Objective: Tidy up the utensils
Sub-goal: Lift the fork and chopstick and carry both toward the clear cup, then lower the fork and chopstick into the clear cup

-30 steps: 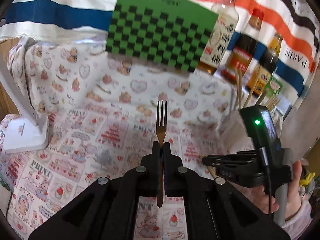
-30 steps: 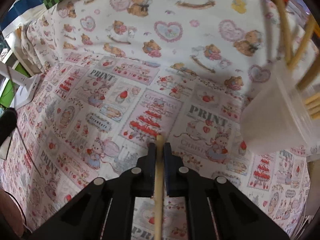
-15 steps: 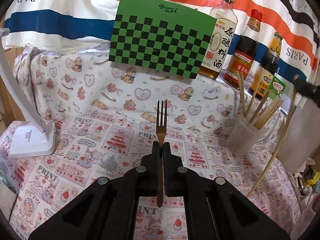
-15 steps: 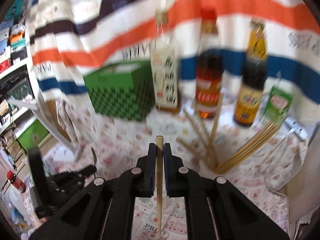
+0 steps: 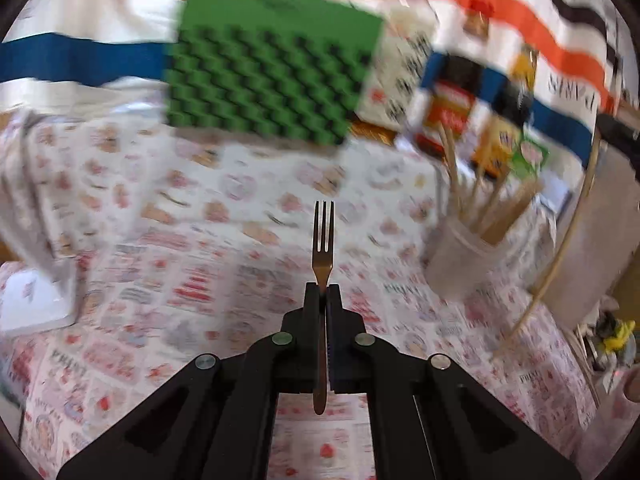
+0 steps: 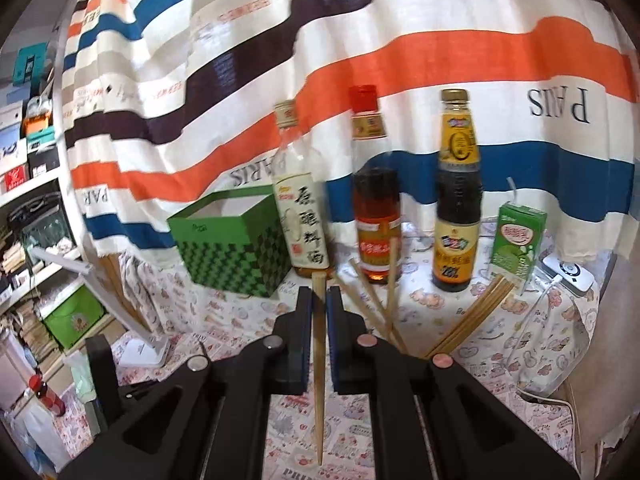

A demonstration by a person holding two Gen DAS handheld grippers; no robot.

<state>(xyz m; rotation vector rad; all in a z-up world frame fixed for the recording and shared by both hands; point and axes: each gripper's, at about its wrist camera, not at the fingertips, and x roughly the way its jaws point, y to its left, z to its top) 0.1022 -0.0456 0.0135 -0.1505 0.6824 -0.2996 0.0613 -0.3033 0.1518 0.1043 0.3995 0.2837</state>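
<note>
lots of bare cloth on the desk (image 5: 168, 280) in the left wrist view, open from the near edge up to the far row of things. blurry in that view. at the far left, a white lamp base (image 5: 36, 300). at the far side, a green checked box (image 6: 234, 250) with its top open and nothing to see inside but pale walls. right of that box, standing in a row against the striped curtain (image 6: 440, 60): a clear bottle (image 6: 300, 216), a red-capped bottle (image 6: 376, 208), a dark bottle (image 6: 458, 200) and a green drink carton (image 6: 518, 242). at the far right edge, a white charger (image 6: 570, 274) with a cord hanging down. shelves (image 6: 28, 160) full of boxes off to the left, past the desk edge.

on the right part of the desk, a pale cup (image 5: 466, 258) with many chopsticks (image 5: 492, 204) standing in it, fanned out and leaning. in the right wrist view, only the fanned sticks showing, just past the jaws.

left gripper (image 5: 323, 294): jaws almost fully closed, pinching a metal fork (image 5: 323, 236) by its handle, prongs pointing far and up, above the bare cloth, well left of the cup.

right gripper (image 6: 319, 298): jaws nearly closed, squeezing one wooden chopstick (image 6: 319, 360), thick end poking out far, thin end pointing near. also seen at the right edge of the left wrist view, up in the air, beside the cup.
</note>
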